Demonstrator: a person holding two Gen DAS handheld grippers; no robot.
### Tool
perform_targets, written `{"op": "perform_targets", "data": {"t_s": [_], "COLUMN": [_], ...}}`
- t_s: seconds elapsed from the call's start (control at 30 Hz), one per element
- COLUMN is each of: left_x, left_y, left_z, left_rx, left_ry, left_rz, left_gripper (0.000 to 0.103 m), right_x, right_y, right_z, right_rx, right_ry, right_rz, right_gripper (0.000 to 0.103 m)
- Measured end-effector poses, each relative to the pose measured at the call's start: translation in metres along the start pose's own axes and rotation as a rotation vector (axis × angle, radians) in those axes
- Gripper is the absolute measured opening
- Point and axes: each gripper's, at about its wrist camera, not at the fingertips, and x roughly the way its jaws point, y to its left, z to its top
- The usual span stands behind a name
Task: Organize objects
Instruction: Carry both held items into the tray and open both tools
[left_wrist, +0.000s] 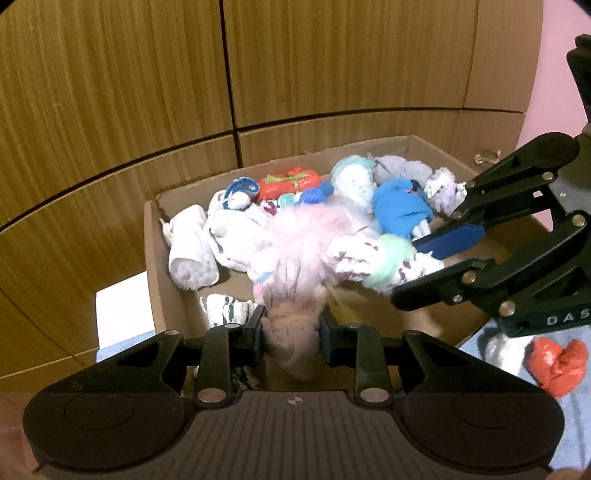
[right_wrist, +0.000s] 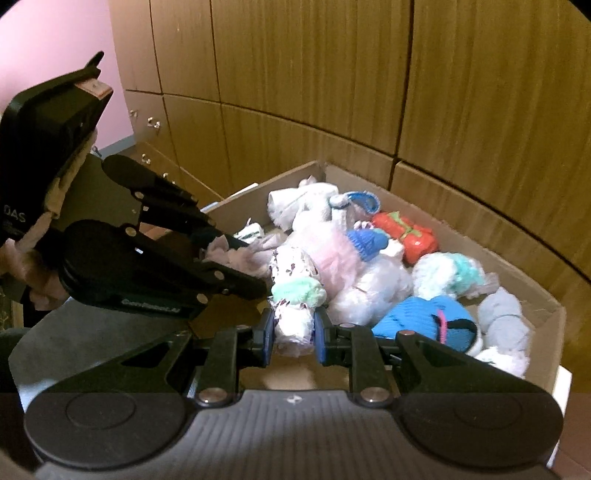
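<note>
Wood-panelled cupboards back a cardboard box of rolled socks, over whose near side the left tool clenches a fluffy pink sock and the right tool a white patterned sock, both bundles pointing forward into the pile beyond.

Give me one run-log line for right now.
left gripper: shut on fuzzy pink sock | right gripper: shut on white patterned sock | both over cardboard box of rolled socks
</note>
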Motion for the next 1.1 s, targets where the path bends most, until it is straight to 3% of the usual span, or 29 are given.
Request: {"op": "perform_targets", "data": {"t_s": [0.77,0.83,0.9,1.1], "left_x": [0.011,0.011,0.009,-0.006], "left_y": [-0.006,-0.007,-0.006,-0.015], "left_z": [-0.005,-0.005,-0.005,-0.005], "left_rx": [0.03,0.028,0.023,0.061], "left_ry": [0.029,0.031,0.026,-0.008], "left_rz": [0.056,0.061,0.071,0.091], "left_gripper": [0.035,0.039,0.058,0.075], "right_x": [0.02,0.021,0.021,0.014], "right_y": [0.0,0.001,0.002,0.004], "right_z": [-0.002,-0.002,-0.002,-0.003], "right_rx": [-0.013,-0.015,-0.013,-0.022], "right_ry": [0.083,0.09,0.096,0.088], "right_rz": [-0.01,-0.008,-0.006,-0.006], "right_gripper": [0.021,0.022,0.025,0.035]}}
